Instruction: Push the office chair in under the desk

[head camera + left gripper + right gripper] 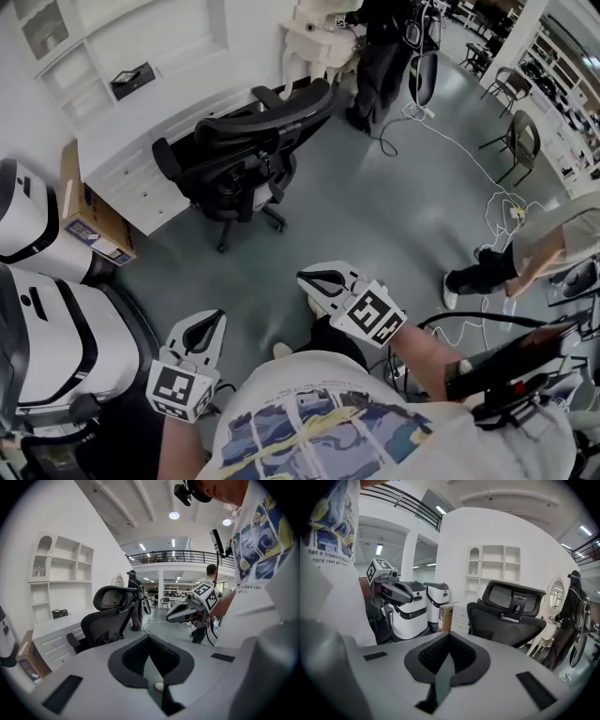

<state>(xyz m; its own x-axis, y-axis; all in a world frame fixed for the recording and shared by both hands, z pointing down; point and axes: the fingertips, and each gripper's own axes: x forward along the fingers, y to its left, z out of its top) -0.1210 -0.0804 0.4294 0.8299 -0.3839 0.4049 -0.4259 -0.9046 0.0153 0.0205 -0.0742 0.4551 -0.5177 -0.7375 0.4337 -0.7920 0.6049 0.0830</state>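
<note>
Jaws of the left gripper (208, 323) and right gripper (317, 279) are pressed together, holding nothing. Well ahead of both, untouched, the black office chair (246, 148) stands just beside the white table (131, 173).

The office chair's (248, 150) seat hides most of its wheeled base, and where its front meets the desk (122, 155) is in shadow, so how far under it reaches I cannot tell. A small dark thing (131, 81) by the desk's back edge is too small to name. A standing person (380, 66) is cut off at the top edge; a second person (487, 274), at the right edge, shows only a leg and an arm.
</note>
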